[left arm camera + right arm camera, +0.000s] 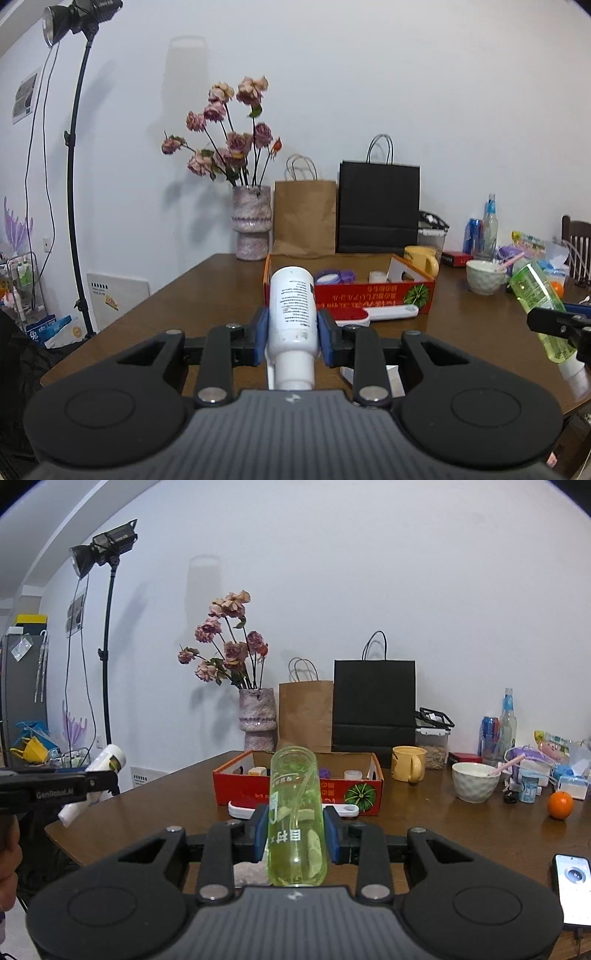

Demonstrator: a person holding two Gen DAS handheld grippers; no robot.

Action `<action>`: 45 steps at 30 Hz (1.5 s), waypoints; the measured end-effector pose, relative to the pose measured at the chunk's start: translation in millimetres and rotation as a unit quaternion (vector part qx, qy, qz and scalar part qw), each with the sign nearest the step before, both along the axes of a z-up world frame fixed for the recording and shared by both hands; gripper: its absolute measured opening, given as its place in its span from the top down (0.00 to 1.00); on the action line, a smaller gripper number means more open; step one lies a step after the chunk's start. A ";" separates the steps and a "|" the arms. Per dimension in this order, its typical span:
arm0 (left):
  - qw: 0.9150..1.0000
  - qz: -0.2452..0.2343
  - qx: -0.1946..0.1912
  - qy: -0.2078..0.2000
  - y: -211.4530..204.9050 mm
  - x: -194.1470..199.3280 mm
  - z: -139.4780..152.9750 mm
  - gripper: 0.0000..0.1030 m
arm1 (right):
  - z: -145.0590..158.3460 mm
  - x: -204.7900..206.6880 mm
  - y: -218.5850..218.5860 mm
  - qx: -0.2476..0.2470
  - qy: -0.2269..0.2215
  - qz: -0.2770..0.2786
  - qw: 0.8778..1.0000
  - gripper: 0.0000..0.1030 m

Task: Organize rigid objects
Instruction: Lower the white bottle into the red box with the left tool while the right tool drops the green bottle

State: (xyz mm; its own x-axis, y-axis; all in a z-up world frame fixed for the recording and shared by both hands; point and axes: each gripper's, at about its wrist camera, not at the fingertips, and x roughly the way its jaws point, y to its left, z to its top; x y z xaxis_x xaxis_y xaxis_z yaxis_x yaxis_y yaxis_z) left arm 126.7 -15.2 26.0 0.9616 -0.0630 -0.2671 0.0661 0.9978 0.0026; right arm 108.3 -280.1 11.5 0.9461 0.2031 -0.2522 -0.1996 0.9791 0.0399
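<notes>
Over the brown surface [221, 280], in front of the red cardboard box [236, 782], the right hand-held gripper [295, 834] is clamped narrow on a clear green bottle [295, 812] that points away toward the box. The left hand-held gripper [291, 338] squeezes a white tube [291, 306], cap end toward the camera, its blue pads [262, 332] pressing both sides, above the surface near the box

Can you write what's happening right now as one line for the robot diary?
left gripper: shut on white bottle | right gripper: shut on green bottle | both above table | red box ahead
</notes>
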 end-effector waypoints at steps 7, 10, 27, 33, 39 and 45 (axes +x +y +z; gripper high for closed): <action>1.000 0.013 0.011 0.024 -4.4 32.6 -8.6 0.72 | -11.8 41.8 -8.2 0.005 0.029 0.007 1.000 0.71; 1.000 0.014 0.009 0.022 -4.8 56.7 -2.8 0.72 | -9.6 66.7 -12.3 0.004 0.030 0.018 0.999 0.71; 0.986 -0.037 -0.080 0.143 -6.1 319.7 30.5 0.72 | 44.4 333.4 -45.6 -0.007 0.077 0.031 0.996 0.71; 0.967 -0.010 -0.042 0.250 -8.5 421.8 -9.2 0.72 | -4.7 456.5 -55.1 0.082 0.238 0.029 0.967 0.71; 0.956 0.013 -0.025 0.291 4.8 449.6 -41.9 0.72 | -47.9 504.4 -30.5 -0.005 0.280 -0.019 0.960 0.70; 0.954 0.001 -0.029 0.297 0.8 450.5 -48.5 0.63 | -64.8 517.4 -9.3 -0.075 0.279 -0.048 0.956 0.70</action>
